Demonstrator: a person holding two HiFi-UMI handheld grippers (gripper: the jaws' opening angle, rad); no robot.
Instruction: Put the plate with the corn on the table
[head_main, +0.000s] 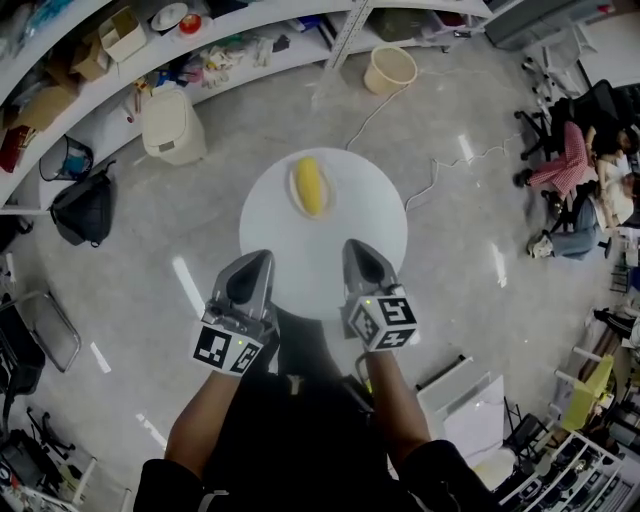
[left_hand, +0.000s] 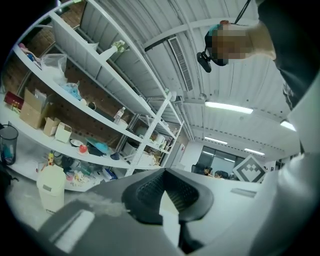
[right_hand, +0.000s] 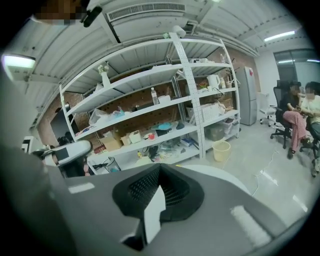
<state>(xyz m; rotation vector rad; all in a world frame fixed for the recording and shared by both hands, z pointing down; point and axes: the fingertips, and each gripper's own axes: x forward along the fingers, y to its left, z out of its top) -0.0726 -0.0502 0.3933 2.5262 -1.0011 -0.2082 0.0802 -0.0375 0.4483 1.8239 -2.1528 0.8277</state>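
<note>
A plate (head_main: 294, 192) carrying a yellow corn cob (head_main: 311, 185) is seen resting on the round white bench (head_main: 350, 235), toward its far edge. Both grippers are held over the near edge of the bench, well apart from the plate. The left gripper (head_main: 262, 258) is shown with its jaws brought together and nothing is gripped. The right gripper (head_main: 353, 247) is likewise closed and empty. A pale sliver is seen at the seam of each pair of jaws in the gripper views; it is probably part of the pads, though this cannot be settled. A white bin (head_main: 172, 124) and a cream bucket (head_main: 391, 68) are set on the floor by the shelves (head_main: 250, 35).
</note>
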